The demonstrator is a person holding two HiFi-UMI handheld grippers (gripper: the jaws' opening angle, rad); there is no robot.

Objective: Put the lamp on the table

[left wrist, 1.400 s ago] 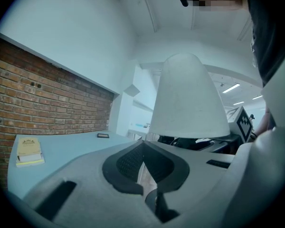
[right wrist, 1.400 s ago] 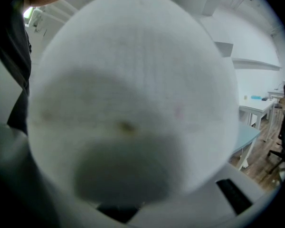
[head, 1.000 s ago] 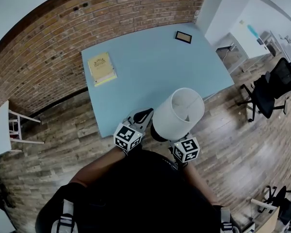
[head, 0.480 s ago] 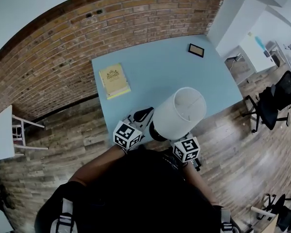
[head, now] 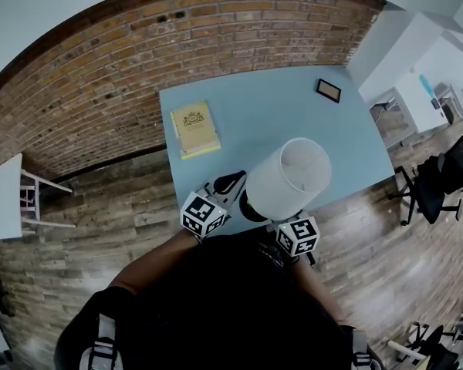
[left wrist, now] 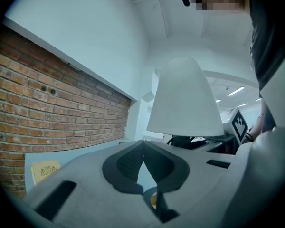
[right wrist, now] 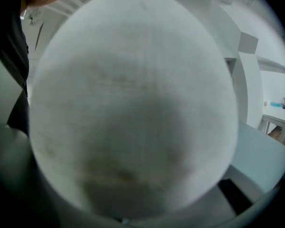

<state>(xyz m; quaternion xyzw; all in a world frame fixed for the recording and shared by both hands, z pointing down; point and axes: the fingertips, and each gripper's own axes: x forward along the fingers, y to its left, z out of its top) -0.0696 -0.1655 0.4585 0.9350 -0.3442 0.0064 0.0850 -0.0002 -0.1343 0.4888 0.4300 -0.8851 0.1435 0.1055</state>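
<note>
White lamp, tilted, shade toward table

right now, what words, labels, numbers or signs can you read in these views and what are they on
No text can be read.
Yellow book on the pale blue table: an emblem and print on the cover, too small to read.
Small dark-framed picture: nothing legible.
Black-and-white marker cubes: square patterns only, no letters.
White-shaded lamp: plain, no label showing.
</note>
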